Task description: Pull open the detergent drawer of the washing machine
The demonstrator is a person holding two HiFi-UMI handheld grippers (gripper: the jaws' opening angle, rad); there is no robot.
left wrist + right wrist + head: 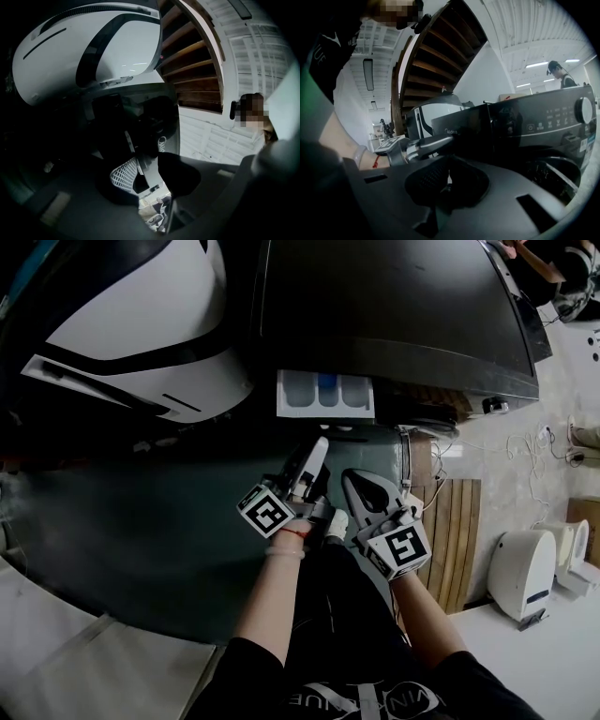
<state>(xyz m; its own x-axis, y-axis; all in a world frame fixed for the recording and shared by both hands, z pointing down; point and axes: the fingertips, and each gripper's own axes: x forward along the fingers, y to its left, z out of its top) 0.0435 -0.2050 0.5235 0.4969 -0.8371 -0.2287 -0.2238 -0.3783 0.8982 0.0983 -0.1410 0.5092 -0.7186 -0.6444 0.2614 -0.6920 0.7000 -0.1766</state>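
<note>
Head view shows the detergent drawer (325,396) standing out from the front of the washing machine (394,306), its white compartments bared, a little beyond both grippers and touching neither. The left gripper (319,450) has its jaws apart with nothing between them; the right gripper (356,478) has them together, empty. The drawer is probably light, stiff plastic on slides, perhaps slick. Its front lip looks the best hold, drawn straight outward.
</note>
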